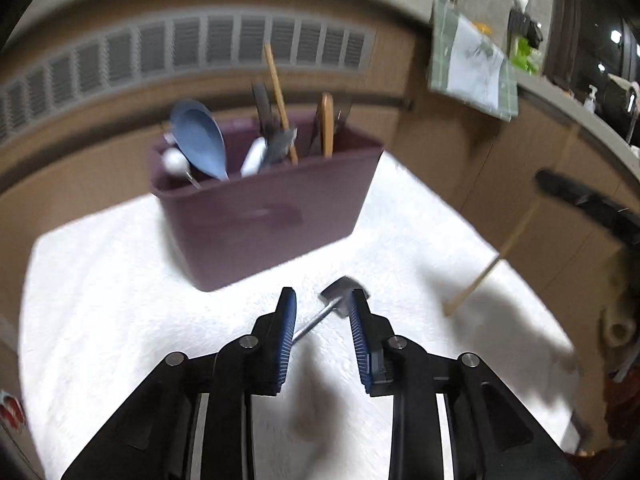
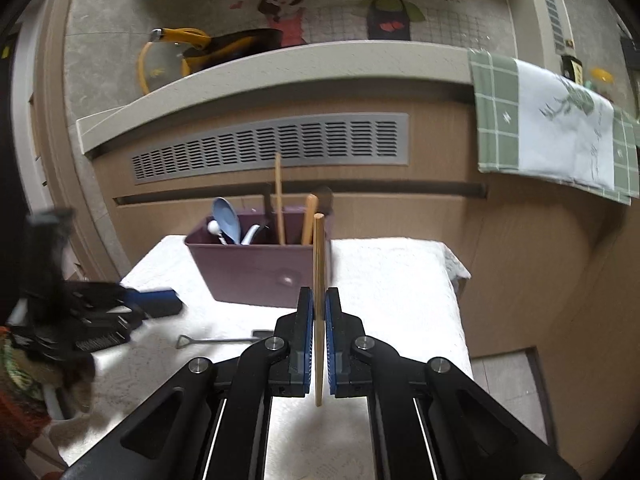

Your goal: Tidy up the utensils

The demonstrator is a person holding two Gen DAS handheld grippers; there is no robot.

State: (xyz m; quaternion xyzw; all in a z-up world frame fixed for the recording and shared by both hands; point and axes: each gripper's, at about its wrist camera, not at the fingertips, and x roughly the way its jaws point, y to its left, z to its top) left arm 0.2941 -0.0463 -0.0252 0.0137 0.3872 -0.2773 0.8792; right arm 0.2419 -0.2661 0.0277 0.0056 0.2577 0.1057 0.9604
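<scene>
Gripper status, left gripper (image 1: pixel 323 300): blue-padded jaws apart, straddling a small grey metal shovel-shaped spoon (image 1: pixel 343 289) lying on the white textured towel (image 1: pixel 120 280) at lower centre of the left wrist view. Thin shaft passing between the pads, blade near the right-hand pad; contact with either pad not resolvable through blur. No grip established.

Gripper status, right gripper (image 2: pixel 319 300): jaws closed on a single light wooden chopstick (image 2: pixel 319 264), held upright at centre of the right wrist view, upper tip level with the rim of the maroon rectangular plastic utensil bin (image 2: pixel 256 272).

Bin location: centre of both views, on the towel, already loaded with a blue plastic rice paddle (image 1: pixel 200 140), wooden sticks and dark-handled tools.

Hazards, judged from present layout:
- Off-centre closure on the thin spoon shaft: likely pivot or slip, caused by the narrow round shaft and the soft towel beneath.
- Pad catching towel pile during closure: towel lift, bin disturbed.
- Chopstick held near its lower part: swing or slide in the pads on tilting.
- Chopstick entry against crowded contents: jam or deflection outside the rim.
</scene>
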